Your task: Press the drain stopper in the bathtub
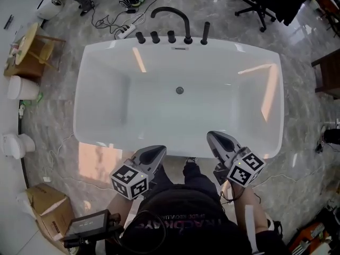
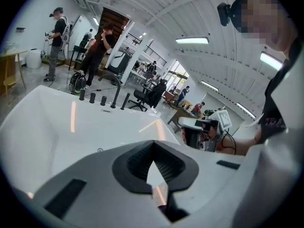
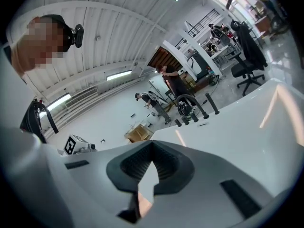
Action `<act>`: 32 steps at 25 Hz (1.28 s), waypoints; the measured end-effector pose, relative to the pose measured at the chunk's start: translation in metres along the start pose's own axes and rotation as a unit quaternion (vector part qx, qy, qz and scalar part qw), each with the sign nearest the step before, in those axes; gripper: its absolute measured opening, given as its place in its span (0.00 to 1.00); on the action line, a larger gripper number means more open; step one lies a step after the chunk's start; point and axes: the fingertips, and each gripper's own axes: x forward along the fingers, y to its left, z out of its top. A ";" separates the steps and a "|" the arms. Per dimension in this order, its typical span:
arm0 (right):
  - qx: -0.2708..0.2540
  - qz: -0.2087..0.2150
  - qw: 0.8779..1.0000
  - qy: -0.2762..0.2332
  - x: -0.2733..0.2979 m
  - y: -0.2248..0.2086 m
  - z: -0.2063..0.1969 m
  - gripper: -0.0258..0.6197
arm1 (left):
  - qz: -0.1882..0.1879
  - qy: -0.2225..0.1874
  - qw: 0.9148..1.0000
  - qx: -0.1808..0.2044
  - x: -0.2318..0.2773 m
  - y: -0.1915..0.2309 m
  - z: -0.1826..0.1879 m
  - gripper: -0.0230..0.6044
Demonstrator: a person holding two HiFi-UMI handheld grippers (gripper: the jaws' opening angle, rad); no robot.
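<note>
pressed together and empty, left tool (image 1: 158,152) and right tool (image 1: 213,138) are risking glancing off the small drain stopper (image 1: 179,90) well ahead.

Grey marble-look floor (image 1: 303,116), glossy. White bathtub (image 1: 106,62) sits mid-frame. Left edge: wooden stool (image 1: 33,49) upper left, two white tubs (image 1: 22,88) below it, cardboard box (image 1: 50,209) lower left. Top centre: power strip (image 1: 126,31) with loose cables. Black office chair (image 1: 257,4) upper right.
</note>
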 end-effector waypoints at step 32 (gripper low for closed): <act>-0.067 -0.120 0.986 0.095 0.182 -0.108 -0.042 0.06 | -0.003 0.003 1.000 -0.029 -0.026 0.175 -0.090 0.05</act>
